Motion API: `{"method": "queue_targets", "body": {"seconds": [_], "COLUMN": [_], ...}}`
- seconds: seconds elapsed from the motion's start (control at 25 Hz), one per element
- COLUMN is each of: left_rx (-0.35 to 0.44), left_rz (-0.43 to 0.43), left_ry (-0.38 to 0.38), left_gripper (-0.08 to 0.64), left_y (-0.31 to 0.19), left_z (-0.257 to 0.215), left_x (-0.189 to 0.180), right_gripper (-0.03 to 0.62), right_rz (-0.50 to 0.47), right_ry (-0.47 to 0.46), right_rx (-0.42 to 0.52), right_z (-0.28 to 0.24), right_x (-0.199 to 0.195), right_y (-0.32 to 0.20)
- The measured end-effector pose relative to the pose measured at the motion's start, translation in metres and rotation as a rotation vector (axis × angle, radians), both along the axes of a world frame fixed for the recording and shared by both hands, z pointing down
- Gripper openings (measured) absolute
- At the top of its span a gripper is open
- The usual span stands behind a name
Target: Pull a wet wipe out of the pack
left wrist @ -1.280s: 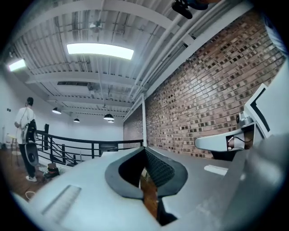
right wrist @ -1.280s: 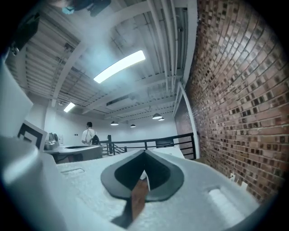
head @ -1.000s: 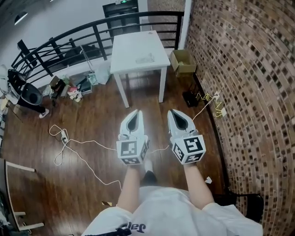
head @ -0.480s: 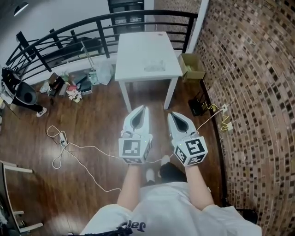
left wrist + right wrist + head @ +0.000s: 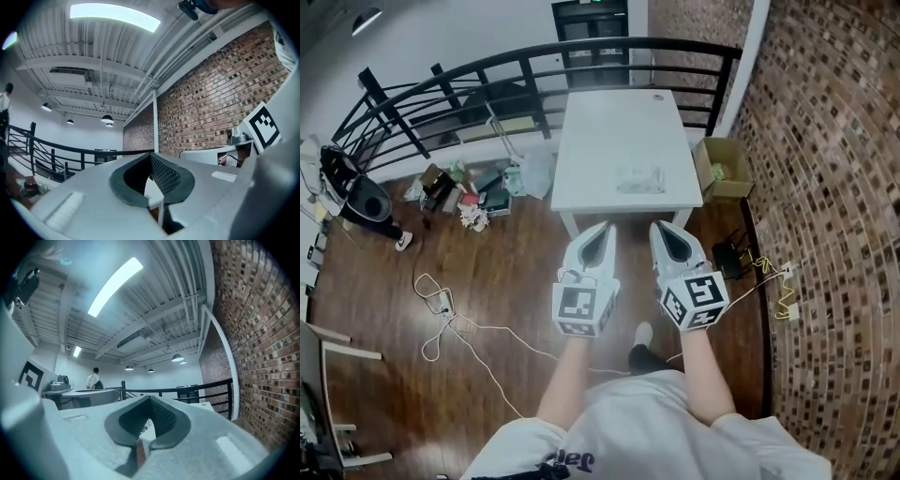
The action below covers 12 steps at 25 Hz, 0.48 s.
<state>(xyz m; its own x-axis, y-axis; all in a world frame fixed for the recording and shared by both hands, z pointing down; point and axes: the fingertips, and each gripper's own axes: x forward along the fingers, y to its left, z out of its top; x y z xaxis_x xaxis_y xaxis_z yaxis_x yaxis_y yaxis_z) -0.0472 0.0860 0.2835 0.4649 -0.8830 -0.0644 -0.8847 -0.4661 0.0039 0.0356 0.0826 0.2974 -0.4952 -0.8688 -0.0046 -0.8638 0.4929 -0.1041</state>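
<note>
Dark glossy wood floor runs up to a rough brick wall on the right and a curved black metal railing at the back. A white table with a smooth, flat top and square legs stands in front of the railing.

The left gripper and right gripper are held level, side by side, just short of the table's near edge. Both have hard white shells with dark, mesh-textured pads. On each, the jaws meet at the tips with nothing between them.

The pack lies flat near the table's front right, well apart from both grippers. It is a small, pale oblong that looks like soft film; its opening is too small to make out.

The step in hand looks like the approach. It will go best if both grippers are brought over the pack and the jaws parted. One gripper should pin the soft pack down while the other pinches only the top wipe.
</note>
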Motion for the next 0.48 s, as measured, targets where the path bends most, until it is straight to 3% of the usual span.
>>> {"method": "queue_targets", "body": {"seconds": [0.2, 0.48], "left_rx": [0.027, -0.066], "left_rz": [-0.01, -0.034], "left_ry": [0.008, 0.015], "left_gripper": [0.015, 0.015], "left_y": [-0.083, -0.156], "left_z": [-0.011, 0.028], "left_x": [0.017, 0.008], "right_gripper": [-0.009, -0.008], "right_rz": [-0.025, -0.074], "right_ry": [0.029, 0.045], "right_rx": [0.034, -0.095], "right_z": [-0.011, 0.044], "right_x": [0.011, -0.005], "right_y": [-0.091, -0.16]}}
